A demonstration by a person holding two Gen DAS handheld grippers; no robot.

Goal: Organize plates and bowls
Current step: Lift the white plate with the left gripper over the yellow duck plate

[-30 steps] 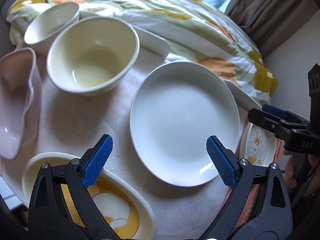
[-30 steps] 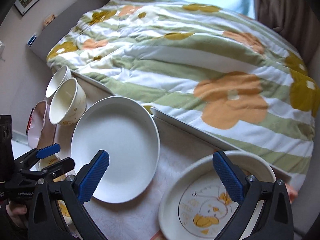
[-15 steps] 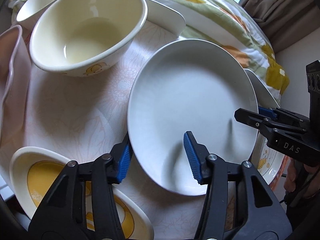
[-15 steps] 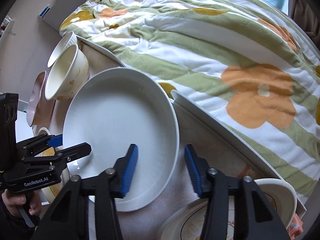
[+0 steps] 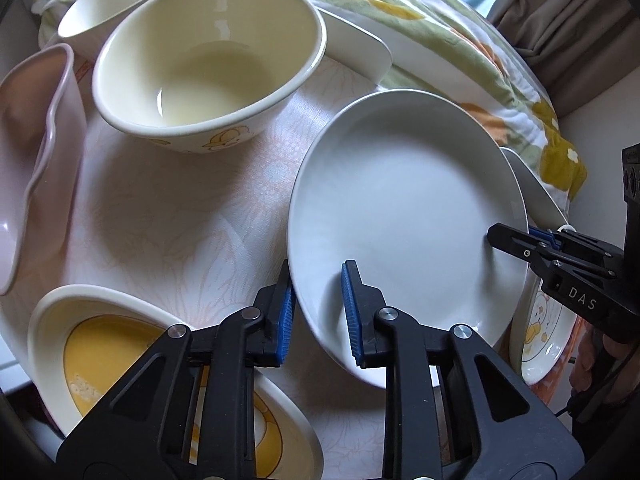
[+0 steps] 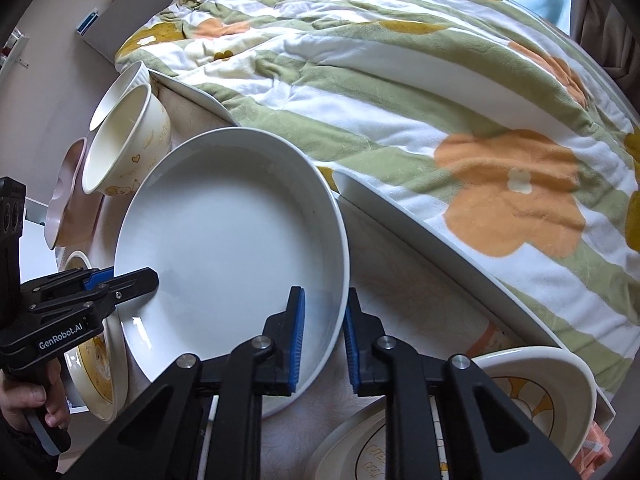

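Note:
A large white plate [image 5: 404, 220] [image 6: 232, 240] lies on the pale patterned table [image 5: 160, 220]. My left gripper [image 5: 317, 276] straddles its near left rim. The jaws are closing, with one blue pad outside the rim and one inside, and they pinch it. The right wrist view shows this gripper [image 6: 148, 276] clamped on that edge. My right gripper [image 6: 324, 296] is closing on the opposite rim, its pads against both sides. It shows again as the right gripper [image 5: 500, 236] at the plate's far right edge.
A cream bowl [image 5: 200, 60] and a white bowl [image 5: 112, 0] stand behind the plate, with a pink dish [image 5: 32, 152] at the left. A yellow-centred dish [image 5: 120, 360] and a duck plate [image 5: 540, 332] sit near. A flowered blanket [image 6: 440, 100] borders the table.
Both grippers went from wide open above the table to narrowed around the white plate's rim, one on each side. The right one also came down closer to the plate.

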